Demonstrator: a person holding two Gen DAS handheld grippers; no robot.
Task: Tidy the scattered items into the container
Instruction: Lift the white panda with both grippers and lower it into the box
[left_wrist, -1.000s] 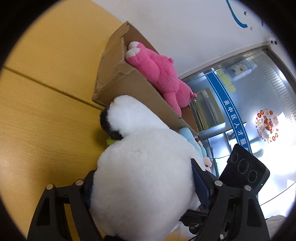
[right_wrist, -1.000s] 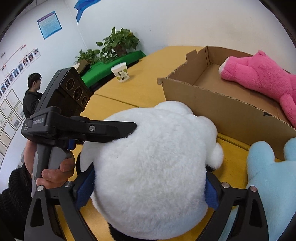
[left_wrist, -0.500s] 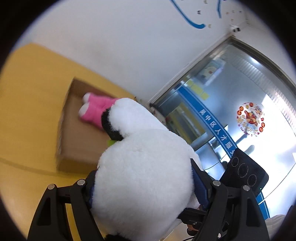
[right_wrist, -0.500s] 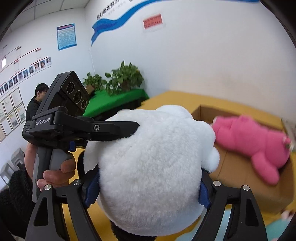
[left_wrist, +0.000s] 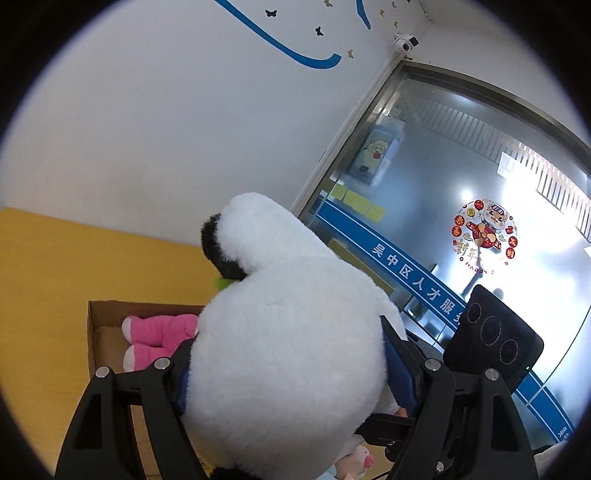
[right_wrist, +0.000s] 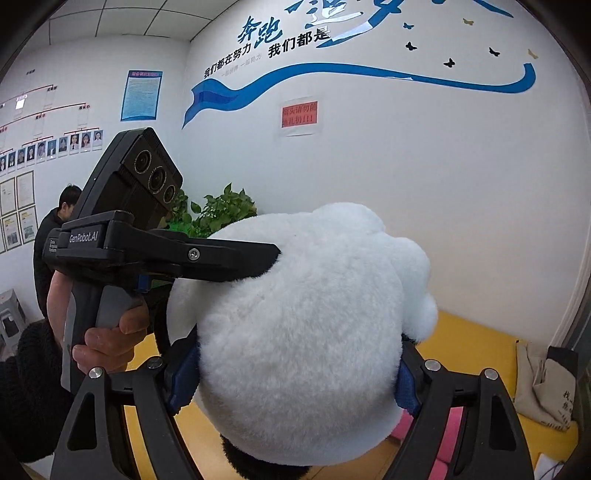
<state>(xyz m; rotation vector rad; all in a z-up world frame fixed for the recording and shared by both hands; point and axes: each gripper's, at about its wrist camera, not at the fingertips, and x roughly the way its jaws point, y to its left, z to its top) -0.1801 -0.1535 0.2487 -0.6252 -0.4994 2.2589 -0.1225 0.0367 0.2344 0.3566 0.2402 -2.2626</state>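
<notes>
Now the white plush panda (left_wrist: 288, 354) sits higher than a second ago, lifted off the yellow tabletop (left_wrist: 48, 280) and carried above the cardboard box (left_wrist: 92, 332), which has dropped low in the left wrist view. Both tools pinch it: the left hand-held gripper (left_wrist: 284, 373) and the right hand-held gripper (right_wrist: 295, 373) each squeeze its fur between blue pads. Only the left view shows the pink plush toy (left_wrist: 155, 336) lying inside the box. Only the right view shows the person's hand (right_wrist: 107, 336) on the left tool's handle, a potted plant (right_wrist: 221, 210) and a man (right_wrist: 55, 236) by the wall.
</notes>
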